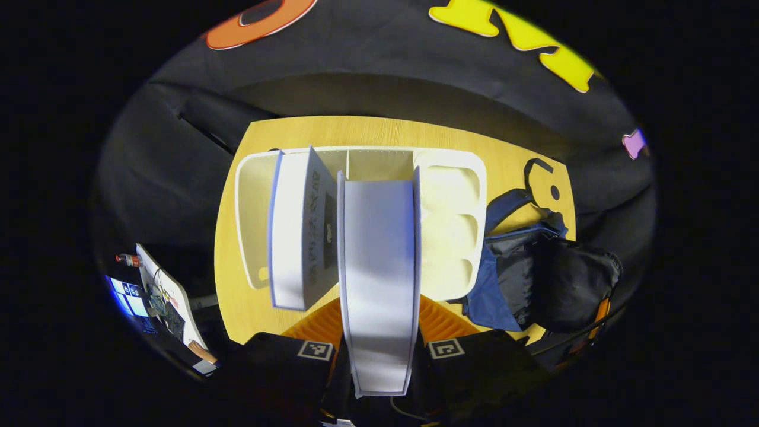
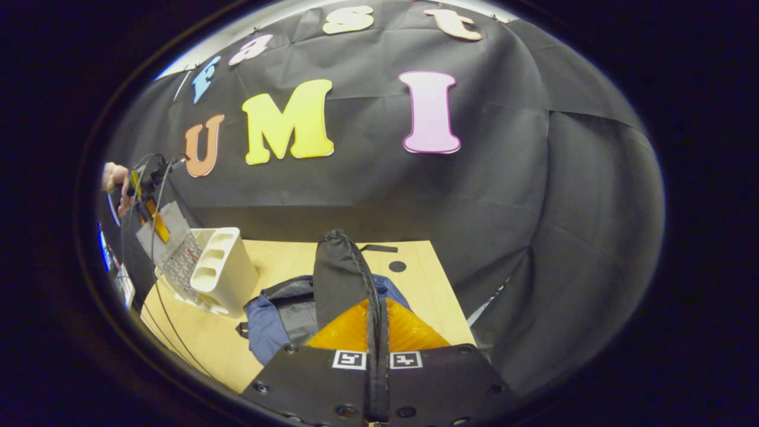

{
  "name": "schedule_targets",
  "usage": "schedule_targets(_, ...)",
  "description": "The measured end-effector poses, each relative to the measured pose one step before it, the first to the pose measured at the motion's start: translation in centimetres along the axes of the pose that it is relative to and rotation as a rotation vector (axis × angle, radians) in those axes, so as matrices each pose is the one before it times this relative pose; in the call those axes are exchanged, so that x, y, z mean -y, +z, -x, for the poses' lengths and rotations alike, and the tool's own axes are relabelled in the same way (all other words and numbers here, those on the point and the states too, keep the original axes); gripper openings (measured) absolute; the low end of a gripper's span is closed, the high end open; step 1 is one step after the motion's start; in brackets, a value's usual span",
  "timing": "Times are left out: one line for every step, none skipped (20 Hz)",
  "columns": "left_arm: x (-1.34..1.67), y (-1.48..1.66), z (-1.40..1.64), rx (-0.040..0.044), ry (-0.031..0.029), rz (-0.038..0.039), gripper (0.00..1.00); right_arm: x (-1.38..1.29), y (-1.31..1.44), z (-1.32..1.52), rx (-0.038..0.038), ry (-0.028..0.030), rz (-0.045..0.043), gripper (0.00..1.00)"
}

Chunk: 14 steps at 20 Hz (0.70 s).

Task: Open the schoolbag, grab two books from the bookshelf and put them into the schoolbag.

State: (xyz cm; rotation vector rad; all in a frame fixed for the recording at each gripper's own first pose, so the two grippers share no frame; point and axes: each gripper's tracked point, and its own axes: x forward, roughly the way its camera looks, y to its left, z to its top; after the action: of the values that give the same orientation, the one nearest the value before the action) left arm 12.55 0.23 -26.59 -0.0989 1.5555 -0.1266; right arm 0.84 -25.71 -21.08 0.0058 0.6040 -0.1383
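In the left gripper view I look down on a white bookshelf (image 1: 450, 231) lying on the wooden table (image 1: 367, 127). My left gripper (image 1: 379, 323) is shut on a white-edged book (image 1: 379, 284) raised above the shelf. A second book (image 1: 296, 231) leans in the shelf to its left. The blue and black schoolbag (image 1: 533, 279) lies right of the shelf. In the right gripper view my right gripper (image 2: 377, 320) is shut on the bag's black zippered flap (image 2: 341, 279) and holds it up. The schoolbag (image 2: 278, 320) sits beside the bookshelf (image 2: 222, 267), and the book (image 2: 172, 249) hangs from the far left gripper (image 2: 145, 196).
A hand (image 2: 115, 178) holds the far gripper, with cables trailing from it. Off the table's left side stand a lit screen (image 1: 127, 299), a white board (image 1: 169, 293) and a small bottle (image 1: 127, 259). A black strap (image 1: 536, 172) lies near the table's far right corner.
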Motion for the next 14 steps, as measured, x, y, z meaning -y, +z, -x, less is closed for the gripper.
schedule_targets(-0.037, -1.176, 1.541, 0.01615, -0.00848, 0.00434, 0.44, -0.104, -0.031, 0.059, -0.00068, 0.00519, 0.00025, 0.0)
schedule_targets(-0.186, -0.929, 1.552, 0.01644, -0.01299, 0.01272, 0.43, -0.15, -0.025, -0.155, -0.00071, 0.00344, 0.00207, 0.0)
schedule_targets(-0.036, -0.886, 1.328, 0.01727, -0.01736, 0.02024, 0.44, -0.097, 0.017, -0.057, -0.00201, 0.00401, 0.00488, 0.0)
schedule_targets(-0.117, -0.753, 1.38, 0.0172, -0.01887, 0.02639, 0.44, -0.209, -0.005, -0.073, -0.00208, 0.00658, 0.00224, 0.0)
schedule_targets(-0.177, -0.749, 1.223, 0.01718, -0.02306, 0.03234, 0.44, -0.084, 0.104, 0.076, -0.0011, 0.00312, 0.00316, 0.0)
schedule_targets(-0.166, -0.635, 1.166, 0.01662, -0.02751, 0.03063, 0.44, -0.26, 0.066, -0.172, -0.00026, 0.00551, 0.00295, 0.0)
schedule_targets(-0.067, -0.598, 1.058, 0.01524, -0.0317, 0.02237, 0.44, -0.157, 0.043, 0.015, -0.00167, 0.00353, 0.00394, 0.0)
schedule_targets(-0.074, -0.709, 0.827, 0.01572, -0.03357, 0.01585, 0.44, -0.169, 0.067, -0.097, -0.00141, 0.00419, 0.00476, 0.0)
schedule_targets(0.057, -0.826, 0.637, 0.01623, -0.03396, 0.01998, 0.44, -0.143, -0.009, -0.084, -0.00364, 0.00295, 0.00442, 0.0)
schedule_targets(0.297, -0.906, 0.572, 0.01573, -0.04709, 0.02713, 0.44, -0.152, -0.065, -0.092, -0.00379, 0.00256, 0.0004, 0.0)
schedule_targets(0.603, -0.62, 0.258, 0.01824, -0.0497, 0.03058, 0.43, -0.182, -0.02, -0.004, -0.00614, 0.00235, 0.00185, 0.0)
schedule_targets(0.841, -0.501, 0.172, 0.01584, -0.05463, 0.02431, 0.43, -0.065, -0.058, -0.084, -0.00234, 0.00004, 0.00567, 0.0)
schedule_targets(0.71, -0.504, 0.099, 0.01812, -0.04772, 0.02272, 0.43, -0.135, -0.091, -0.039, -0.00446, -0.00003, 0.00782, 0.0)
schedule_targets(0.615, -0.509, -0.1, 0.0163, -0.04116, 0.01651, 0.43, -0.139, 0.038, -0.003, -0.00182, 0.00257, 0.00666, 0.0)
